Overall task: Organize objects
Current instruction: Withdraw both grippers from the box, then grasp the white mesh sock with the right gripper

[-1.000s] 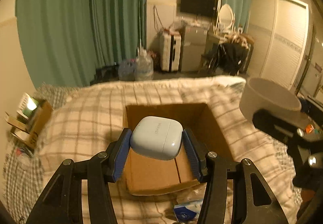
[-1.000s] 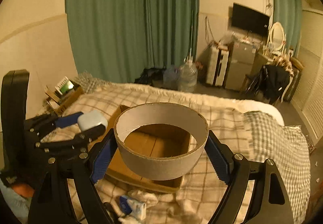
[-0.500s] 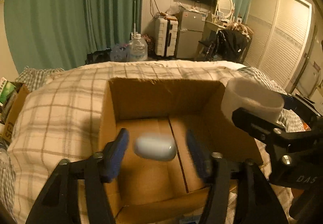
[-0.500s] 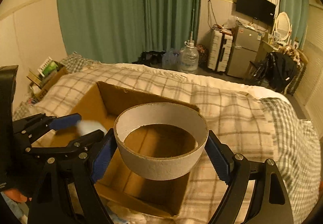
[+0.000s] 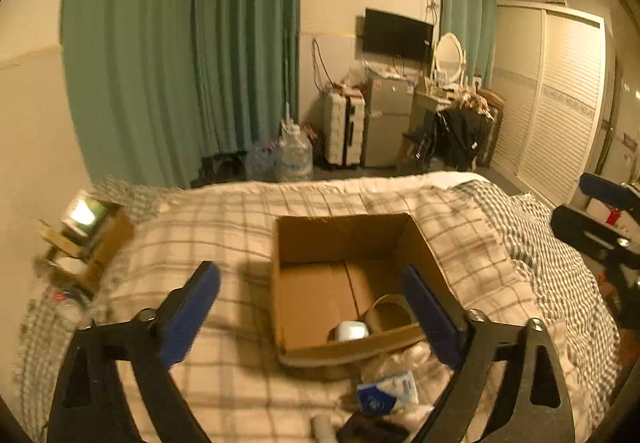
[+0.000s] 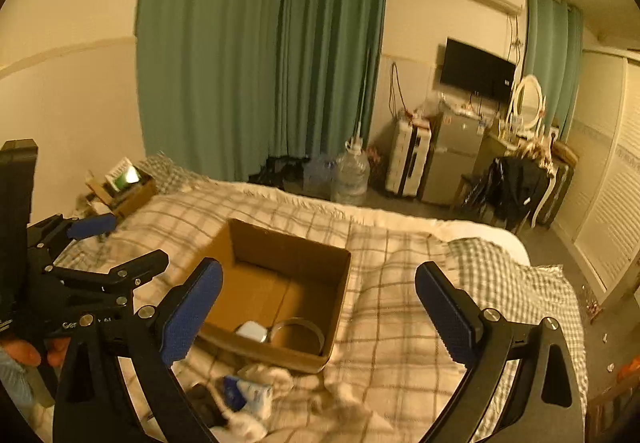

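Note:
An open cardboard box (image 5: 304, 243) (image 6: 244, 239) sits on the checked bedspread. Inside it, near the front wall, lie a white earbud case (image 5: 351, 330) (image 6: 251, 331) and a cardboard ring (image 5: 390, 313) (image 6: 298, 335), side by side. My left gripper (image 5: 316, 307) is open and empty, raised above and in front of the box. My right gripper (image 6: 320, 307) is open and empty too, raised above the box's right side. The left gripper also shows at the left edge of the right wrist view (image 6: 100, 243).
In front of the box lie a blue-and-white packet (image 5: 386, 391) (image 6: 244, 391), crumpled white tissue (image 6: 272, 375) and a dark object (image 5: 372, 431). A small box with papers (image 5: 88, 231) stands at the bed's left. A checked grey blanket (image 5: 552, 255) covers the right side.
Both grippers opened and let go: the earbud case and then the cardboard ring dropped into the box. Both grippers then pulled back and up, away from the box.

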Tool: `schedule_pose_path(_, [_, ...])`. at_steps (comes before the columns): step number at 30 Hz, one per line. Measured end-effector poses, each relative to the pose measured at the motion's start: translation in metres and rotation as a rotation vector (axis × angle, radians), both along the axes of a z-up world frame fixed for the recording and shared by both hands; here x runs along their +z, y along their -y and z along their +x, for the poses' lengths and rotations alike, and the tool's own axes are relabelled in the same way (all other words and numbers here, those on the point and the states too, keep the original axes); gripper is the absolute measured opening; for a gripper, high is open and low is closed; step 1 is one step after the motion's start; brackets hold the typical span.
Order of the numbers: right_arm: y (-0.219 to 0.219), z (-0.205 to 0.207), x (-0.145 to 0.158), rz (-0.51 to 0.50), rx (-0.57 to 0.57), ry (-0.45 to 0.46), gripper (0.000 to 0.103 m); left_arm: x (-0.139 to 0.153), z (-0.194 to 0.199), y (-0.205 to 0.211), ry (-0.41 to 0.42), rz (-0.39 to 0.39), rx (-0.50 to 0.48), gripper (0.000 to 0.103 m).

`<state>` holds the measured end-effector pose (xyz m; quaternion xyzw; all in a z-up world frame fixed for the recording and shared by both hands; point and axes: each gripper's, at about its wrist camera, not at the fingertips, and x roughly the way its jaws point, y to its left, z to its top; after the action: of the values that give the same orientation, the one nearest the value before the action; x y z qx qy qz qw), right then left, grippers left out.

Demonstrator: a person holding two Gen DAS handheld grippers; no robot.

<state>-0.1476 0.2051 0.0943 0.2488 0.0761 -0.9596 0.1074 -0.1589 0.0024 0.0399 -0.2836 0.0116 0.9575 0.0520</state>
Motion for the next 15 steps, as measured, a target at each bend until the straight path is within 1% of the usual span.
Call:
schedule_pose_path(2, [0.005,0.025,0.009,0.007,0.012,-0.021,0.097,0.006,0.023,0.004,-0.018,0.002,0.011,0.103])
schedule_pose_path(4, [0.01,0.045,0.014,0.017,0.027,-0.032,0.097,0.006,0.041,0.009,-0.013,0.0,0.023,0.103])
schedule_pose_path(7, [0.019,0.073,0.007,0.033,0.034,-0.029,0.097,-0.002,0.065,0.016,0.001,0.016,0.048,0.103])
schedule_pose_path(10, [0.021,0.093,-0.015,0.019,0.042,-0.005,0.097,-0.018,0.083,0.019,0.013,0.026,0.069,0.103])
schedule_pose_path(12, [0.021,0.098,-0.035,0.006,0.039,0.024,0.097,-0.035,0.095,0.021,0.022,0.02,0.105,0.103])
schedule_pose_path(14, [0.023,0.096,-0.064,0.002,0.027,0.075,0.097,-0.055,0.103,0.025,0.033,0.012,0.183,0.103])
schedule_pose_path(15, [0.022,0.093,-0.079,0.009,0.019,0.108,0.097,-0.064,0.104,0.027,0.044,0.01,0.2,0.103])
